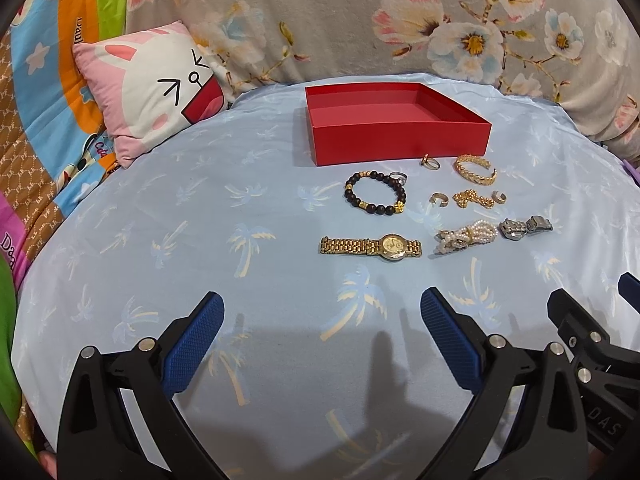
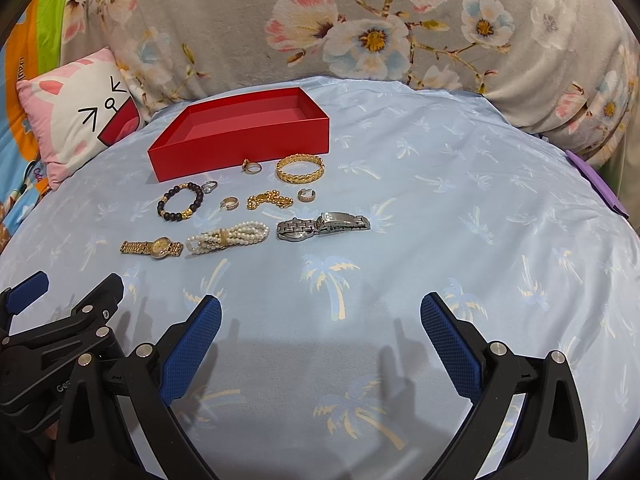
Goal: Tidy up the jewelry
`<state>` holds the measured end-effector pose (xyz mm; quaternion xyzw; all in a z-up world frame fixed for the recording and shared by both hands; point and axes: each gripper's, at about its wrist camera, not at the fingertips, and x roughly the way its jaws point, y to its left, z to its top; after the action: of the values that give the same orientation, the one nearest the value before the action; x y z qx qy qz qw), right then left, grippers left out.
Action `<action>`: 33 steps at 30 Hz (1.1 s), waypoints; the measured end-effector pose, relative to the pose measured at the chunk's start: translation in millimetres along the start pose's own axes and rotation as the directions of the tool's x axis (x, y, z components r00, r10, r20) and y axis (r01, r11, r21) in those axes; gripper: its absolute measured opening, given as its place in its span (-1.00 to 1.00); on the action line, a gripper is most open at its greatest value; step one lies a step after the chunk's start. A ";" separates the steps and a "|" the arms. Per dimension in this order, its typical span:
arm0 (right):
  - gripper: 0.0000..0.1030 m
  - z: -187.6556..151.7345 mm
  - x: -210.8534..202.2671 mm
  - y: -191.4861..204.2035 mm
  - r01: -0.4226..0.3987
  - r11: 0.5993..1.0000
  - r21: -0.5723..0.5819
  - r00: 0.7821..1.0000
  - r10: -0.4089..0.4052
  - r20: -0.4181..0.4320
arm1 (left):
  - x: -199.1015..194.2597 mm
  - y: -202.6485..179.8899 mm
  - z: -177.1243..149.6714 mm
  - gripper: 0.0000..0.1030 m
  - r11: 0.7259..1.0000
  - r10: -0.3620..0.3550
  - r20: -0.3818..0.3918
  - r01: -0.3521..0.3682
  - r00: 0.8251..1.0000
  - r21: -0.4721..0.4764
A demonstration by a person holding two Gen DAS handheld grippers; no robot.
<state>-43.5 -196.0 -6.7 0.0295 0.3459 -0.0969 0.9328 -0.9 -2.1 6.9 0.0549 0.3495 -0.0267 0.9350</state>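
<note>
Both the left gripper [image 1: 322,306] and right gripper [image 2: 320,308] gaped wide, holding nothing, well short of the red box [image 1: 400,136].

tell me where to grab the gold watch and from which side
Grip the gold watch across its strap, beside the round face, coming straight down from above. It lies flat and stretched out left to right on the bedsheet, so the narrow strap probably fits between open fingers set front to back. The left gripper looks nearer.
</note>
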 end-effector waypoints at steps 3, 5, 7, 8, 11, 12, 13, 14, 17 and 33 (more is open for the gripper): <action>0.90 0.0 0.0 0.1 0.000 1.000 0.000 1.000 0.000 0.000 | 0.5 0.0 2.0 0.87 1.000 0.000 0.000 0.000 1.000 0.000; 0.90 0.2 0.2 0.0 -0.001 1.000 0.000 1.000 0.001 0.000 | 0.0 -0.1 -1.2 0.87 1.000 -0.001 0.000 0.001 1.000 -0.001; 0.90 0.3 0.0 0.0 0.000 1.000 0.000 1.000 0.000 -0.001 | 0.0 -0.1 -1.4 0.87 1.000 -0.001 0.000 0.001 1.000 -0.001; 0.90 0.4 0.2 0.0 -0.001 1.000 0.000 1.000 0.001 -0.001 | 0.2 0.1 -1.0 0.87 1.000 -0.001 -0.001 0.001 1.000 -0.001; 0.90 0.3 -0.2 -0.1 0.000 1.000 0.000 1.000 0.000 0.000 | 0.0 0.2 -1.2 0.87 1.000 -0.001 0.001 0.001 1.000 -0.001; 0.90 0.4 -0.1 -0.1 -0.001 1.000 0.000 1.000 0.001 -0.001 | 0.1 -0.2 -1.7 0.87 1.000 -0.001 0.001 0.001 1.000 -0.001; 0.90 0.4 -0.2 -0.2 -0.001 1.000 0.001 1.000 0.001 -0.001 | 0.2 0.1 -1.2 0.87 1.000 -0.001 0.000 0.001 1.000 -0.001; 0.90 0.6 0.1 -0.2 -0.001 1.000 0.001 1.000 0.001 -0.002 | 0.2 -0.2 -1.6 0.87 1.000 -0.001 0.000 0.001 1.000 -0.001; 0.90 0.6 0.2 -0.5 -0.001 1.000 0.001 1.000 0.001 -0.001 | 0.2 -0.2 -1.8 0.87 1.000 -0.001 0.001 0.001 1.000 -0.001; 0.90 -1.4 4.3 -3.3 -0.037 0.999 0.032 0.999 0.037 -0.021 | -0.6 1.0 -1.6 0.87 0.999 -0.039 0.007 0.039 0.999 -0.004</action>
<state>-41.9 -199.8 -10.5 0.0519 0.3539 -0.0849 0.9300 -2.3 -0.9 6.2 0.0461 0.3475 -0.0443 0.9355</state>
